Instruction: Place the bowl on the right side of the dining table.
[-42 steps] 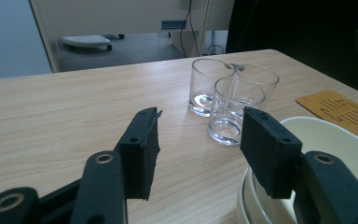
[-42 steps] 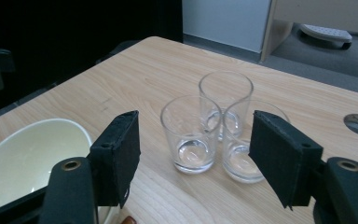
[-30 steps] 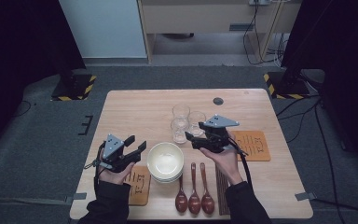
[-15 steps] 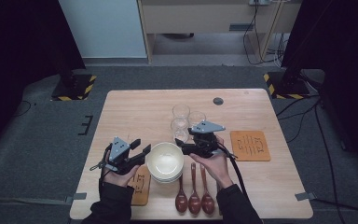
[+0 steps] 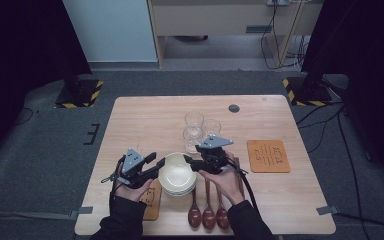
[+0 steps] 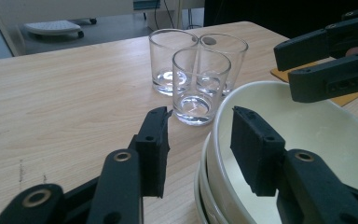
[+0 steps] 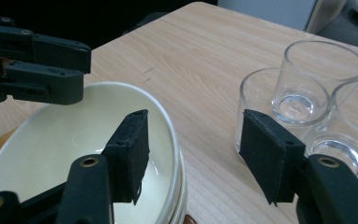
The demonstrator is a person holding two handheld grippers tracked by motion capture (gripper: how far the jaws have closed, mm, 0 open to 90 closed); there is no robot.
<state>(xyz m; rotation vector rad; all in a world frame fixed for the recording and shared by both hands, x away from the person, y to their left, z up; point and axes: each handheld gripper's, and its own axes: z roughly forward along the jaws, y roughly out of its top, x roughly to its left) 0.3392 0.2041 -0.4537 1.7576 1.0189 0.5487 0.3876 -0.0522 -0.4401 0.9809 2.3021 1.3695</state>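
A stack of cream bowls (image 5: 177,175) sits near the table's front edge. My left gripper (image 5: 153,164) reaches in from the left and straddles the top bowl's rim (image 6: 216,121), one jaw outside and one inside. Its jaws have just been closing, and a gap still shows on both sides of the rim. My right gripper (image 5: 190,163) comes from the right and straddles the opposite rim (image 7: 172,135) the same way. Its jaws have also just been closing, with the pads off the bowl. Both are open.
Three clear glasses (image 5: 198,128) stand close together just behind the bowls. An orange coaster (image 5: 267,156) lies to the right, another coaster (image 5: 150,197) under my left hand. Three wooden spoons (image 5: 208,212) lie in front of the bowls.
The right gripper has come left and down onto the bowl's right rim. The left gripper has shifted slightly right onto the left rim. Both pairs of jaws have narrowed.
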